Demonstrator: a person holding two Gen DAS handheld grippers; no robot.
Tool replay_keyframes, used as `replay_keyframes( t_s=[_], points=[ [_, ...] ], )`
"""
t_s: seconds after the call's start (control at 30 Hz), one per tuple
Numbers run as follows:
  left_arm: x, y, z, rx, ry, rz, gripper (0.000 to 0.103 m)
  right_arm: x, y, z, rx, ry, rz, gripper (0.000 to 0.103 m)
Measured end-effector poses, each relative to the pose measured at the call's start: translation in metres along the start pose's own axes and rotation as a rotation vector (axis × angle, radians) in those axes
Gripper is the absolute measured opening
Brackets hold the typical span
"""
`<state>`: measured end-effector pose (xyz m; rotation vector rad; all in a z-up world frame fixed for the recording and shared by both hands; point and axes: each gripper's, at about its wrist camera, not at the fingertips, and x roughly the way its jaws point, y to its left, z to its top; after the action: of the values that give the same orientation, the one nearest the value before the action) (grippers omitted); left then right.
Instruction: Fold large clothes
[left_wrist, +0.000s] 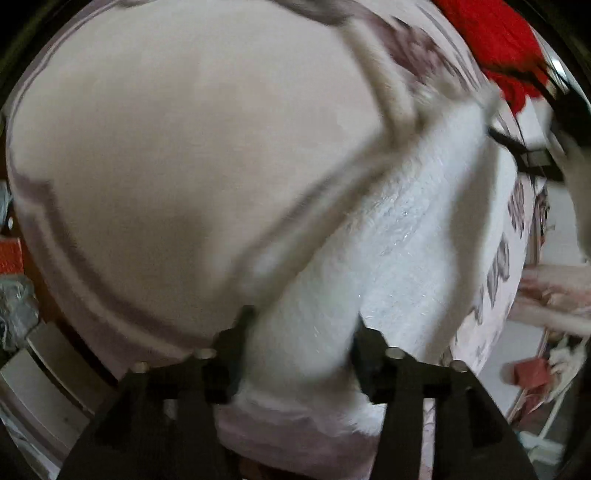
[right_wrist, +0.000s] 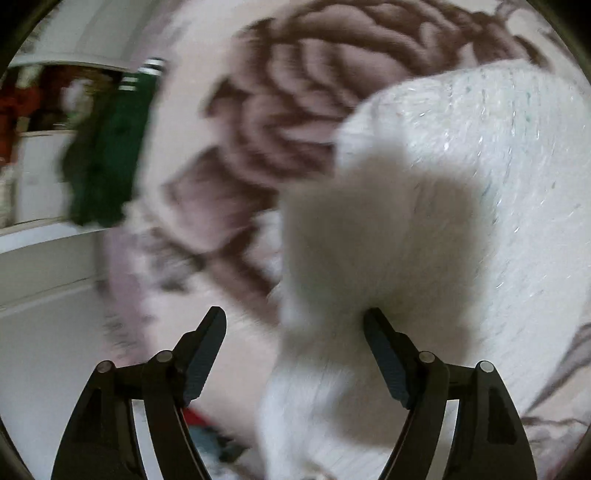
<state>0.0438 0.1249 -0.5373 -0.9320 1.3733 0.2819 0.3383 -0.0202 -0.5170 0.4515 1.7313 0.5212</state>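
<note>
The left hand-held gripper (left_wrist: 299, 332) stands partly spread, a bunched fold of the white fluffy sweater (left_wrist: 406, 229) between its fingers; whether they press it I cannot tell. The sweater's long axis runs from there up and right across the pink flowered bedspread (left_wrist: 166, 147). The right hand-held gripper (right_wrist: 295, 328) is spread wide, sweater just against its right finger, a green garment (right_wrist: 107, 155) far left.
</note>
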Motion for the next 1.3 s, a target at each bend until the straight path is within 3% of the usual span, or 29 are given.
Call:
replay_keyframes(
  t_s=[0.1, 0.2, 0.3, 0.37, 0.47, 0.63, 0.7, 0.8, 0.87, 0.97, 1.0, 1.03, 1.07, 1.13, 1.2, 1.3],
  points=[
    [-0.014, 0.013, 0.01, 0.016, -0.007, -0.037, 0.048, -0.05, -0.028, -0.019, 0.029, -0.117, 0.024, 0.079],
    [-0.021, 0.003, 0.019, 0.093, -0.032, -0.038, 0.048, -0.103, -0.078, -0.021, 0.075, -0.288, -0.109, 0.079],
    [-0.006, -0.014, 0.028, 0.136, -0.015, -0.031, 0.048, -0.129, -0.128, -0.004, 0.135, -0.349, -0.204, 0.079],
    [0.005, -0.022, 0.037, 0.145, 0.009, -0.032, 0.048, -0.131, -0.158, 0.014, 0.186, -0.334, -0.188, 0.079],
    [0.005, -0.039, 0.052, 0.168, -0.02, -0.016, 0.048, -0.115, -0.195, 0.043, 0.235, -0.296, -0.168, 0.079],
    [-0.001, -0.077, 0.099, 0.243, -0.076, -0.04, 0.048, -0.078, -0.207, 0.057, 0.266, -0.274, -0.13, 0.079],
    [0.007, -0.102, 0.123, 0.294, -0.085, -0.102, 0.048, -0.075, -0.208, 0.053, 0.26, -0.288, -0.12, 0.079],
    [0.041, -0.149, 0.168, 0.374, -0.001, -0.243, 0.053, -0.068, -0.208, 0.051, 0.261, -0.296, -0.1, 0.079],
    [0.065, -0.174, 0.19, 0.409, 0.046, -0.259, 0.056, -0.066, -0.21, 0.051, 0.273, -0.299, -0.079, 0.079],
    [0.095, -0.201, 0.195, 0.482, 0.075, -0.274, 0.054, -0.068, -0.216, 0.048, 0.294, -0.302, -0.045, 0.08],
    [0.093, -0.21, 0.191, 0.507, 0.04, -0.294, 0.04, -0.069, -0.216, 0.047, 0.294, -0.304, -0.038, 0.08],
    [0.089, -0.215, 0.186, 0.531, 0.026, -0.322, 0.016, -0.069, -0.216, 0.048, 0.291, -0.307, -0.036, 0.08],
    [0.087, -0.224, 0.181, 0.545, 0.05, -0.361, 0.016, -0.071, -0.215, 0.047, 0.282, -0.314, -0.037, 0.079],
    [0.08, -0.237, 0.178, 0.533, 0.089, -0.498, 0.015, -0.077, -0.217, 0.04, 0.258, -0.33, -0.036, 0.065],
    [0.069, -0.246, 0.174, 0.507, 0.124, -0.64, 0.015, -0.085, -0.223, 0.034, 0.266, -0.364, -0.039, 0.028],
    [0.076, -0.242, 0.193, 0.412, 0.164, -0.732, 0.015, -0.106, -0.242, 0.021, 0.336, -0.439, 0.071, 0.013]
  ],
)
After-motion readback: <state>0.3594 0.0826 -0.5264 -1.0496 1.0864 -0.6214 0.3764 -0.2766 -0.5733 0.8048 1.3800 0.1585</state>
